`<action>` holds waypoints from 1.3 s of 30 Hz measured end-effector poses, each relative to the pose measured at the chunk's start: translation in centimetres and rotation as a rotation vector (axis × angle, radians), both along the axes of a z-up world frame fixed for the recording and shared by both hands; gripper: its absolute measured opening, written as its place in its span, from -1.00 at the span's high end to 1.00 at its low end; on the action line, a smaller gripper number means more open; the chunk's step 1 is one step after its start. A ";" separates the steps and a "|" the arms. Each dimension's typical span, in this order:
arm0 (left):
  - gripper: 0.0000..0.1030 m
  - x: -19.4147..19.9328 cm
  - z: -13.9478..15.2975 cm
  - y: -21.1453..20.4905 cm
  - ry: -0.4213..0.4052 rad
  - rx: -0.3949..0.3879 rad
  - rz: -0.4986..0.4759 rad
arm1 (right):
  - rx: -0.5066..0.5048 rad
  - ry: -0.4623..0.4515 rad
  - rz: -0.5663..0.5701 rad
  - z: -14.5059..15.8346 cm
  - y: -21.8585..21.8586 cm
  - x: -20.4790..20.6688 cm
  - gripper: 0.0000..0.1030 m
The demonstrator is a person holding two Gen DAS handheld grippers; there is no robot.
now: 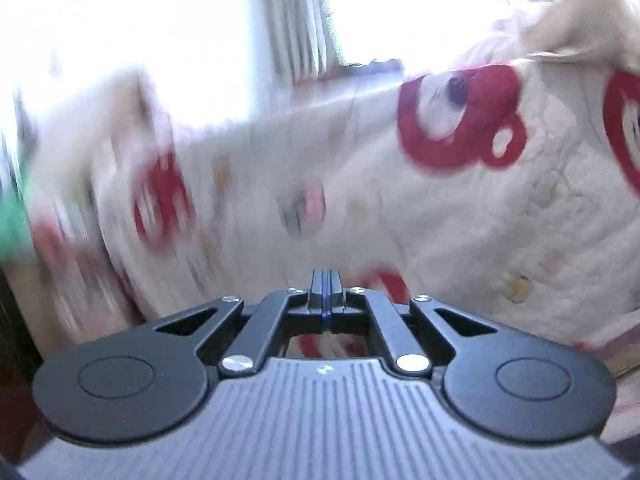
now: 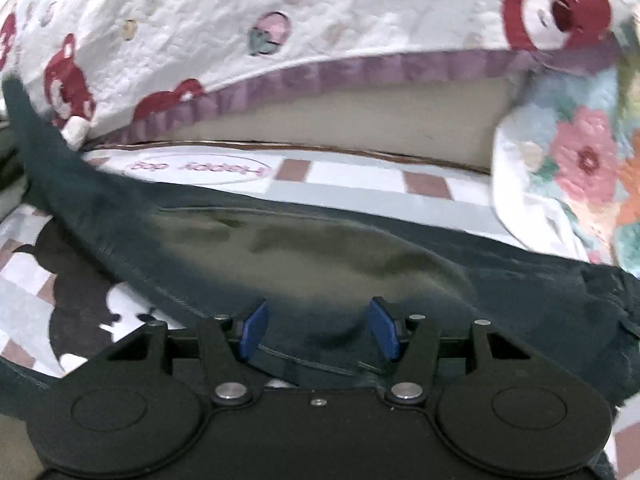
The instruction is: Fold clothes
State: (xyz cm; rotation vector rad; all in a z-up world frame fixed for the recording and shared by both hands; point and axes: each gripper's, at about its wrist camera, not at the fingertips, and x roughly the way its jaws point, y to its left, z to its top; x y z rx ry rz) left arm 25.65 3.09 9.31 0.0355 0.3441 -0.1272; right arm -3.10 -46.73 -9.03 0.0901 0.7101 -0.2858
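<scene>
- White quilt (image 2: 224, 20) with red bear prints and a purple edge band: fills the whole upper part of the right wrist view. In the left wrist view the same quilt (image 1: 400, 200) covers the centre and right of the frame, blurred toward the left.
- Dark blue-green garment (image 2: 320, 248), the item to be folded: spread across the middle and lower part of the right wrist view, from the upper left edge down to the right edge. A lighter, olive-toned patch and a slit-like seam show near its centre. It lies on the checked sheet.
- Checked sheet (image 2: 352, 176): white, grey and pink squares, with an oval label printed on it. Visible as a strip above the garment and again at lower left, where a dark printed figure shows.
- Floral fabric (image 2: 576, 160): right edge of the right wrist view, pink and orange flowers on pale ground, beside the quilt's edge.
- Window (image 1: 400, 8): top of the left wrist view, overexposed; no detail can be made out.
- Right gripper (image 2: 320, 328): bottom centre, blue-padded jaws apart, garment cloth lying between and below them, not clamped.
- Left gripper (image 1: 326, 280): bottom centre, jaws pressed together. Whether cloth is pinched cannot be told.
</scene>
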 end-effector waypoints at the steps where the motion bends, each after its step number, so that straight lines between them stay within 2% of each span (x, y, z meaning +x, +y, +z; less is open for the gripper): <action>1: 0.94 0.5 -1.6 1.0 0.101 -0.052 0.003 | -0.006 0.003 -0.005 0.0 -0.5 -0.1 -0.18; 4: 0.82 0.6 -8.4 0.8 0.318 -0.044 -0.017 | -0.025 0.014 -0.021 0.2 -1.8 -0.4 -0.18; 5: 0.71 0.5 -10.8 0.3 0.381 -0.042 -0.028 | -0.031 0.017 -0.026 0.2 -2.3 -0.5 -0.19; 6: 0.55 0.4 -12.8 -0.6 0.436 -0.037 -0.036 | -0.037 0.021 -0.032 0.3 -2.7 -0.6 -0.19; 9: 0.33 0.2 -18.6 -3.9 0.590 -0.020 -0.054 | -0.056 0.031 -0.048 0.4 -4.1 -0.9 -0.18; 10: 0.28 0.0 -20.0 -5.0 0.607 -0.006 -0.058 | -0.062 0.035 -0.053 0.4 -4.5 -1.0 -0.17; 12: -0.06 0.0 -22.4 -6.5 0.606 0.010 -0.048 | -0.075 0.042 -0.063 0.5 -5.4 -1.2 -0.17; 14: -0.17 0.4 -24.1 -6.7 0.609 -0.004 0.009 | -0.073 0.045 -0.080 0.6 -6.4 -1.4 -0.16; 18: -0.22 0.3 -26.7 -5.8 0.644 0.026 0.037 | 0.008 0.017 -0.212 0.1 -9.6 -2.1 -0.17; 22: -0.32 0.5 -27.8 -3.0 0.663 -0.042 0.035 | 0.043 0.028 -0.402 -1.2 -14.2 -5.1 -0.19; 26: -0.36 1.7 -28.1 -1.5 0.628 -0.160 0.067 | 0.078 0.023 -0.540 -1.3 -18.8 -9.0 -0.27; 29: -0.50 2.2 -28.6 -2.2 0.572 -0.132 0.058 | 0.114 0.030 -0.590 -1.1 -21.9 -11.7 -0.27; 32: -0.59 2.8 -28.8 -2.5 0.546 -0.135 0.045 | 0.238 -0.001 -0.615 -1.4 -24.6 -13.8 -0.28; 34: -0.59 3.3 -28.7 -2.0 0.562 -0.202 0.026 | 0.324 -0.037 -0.622 -1.8 -25.9 -14.6 -0.28; 37: -0.59 4.0 -28.7 -0.7 0.599 -0.383 -0.035 | 0.420 -0.110 -0.628 -2.6 -27.2 -14.5 -0.29; 39: -0.60 4.4 -29.0 -0.4 0.609 -0.454 -0.050 | 0.494 -0.157 -0.635 -3.4 -28.1 -13.7 -0.29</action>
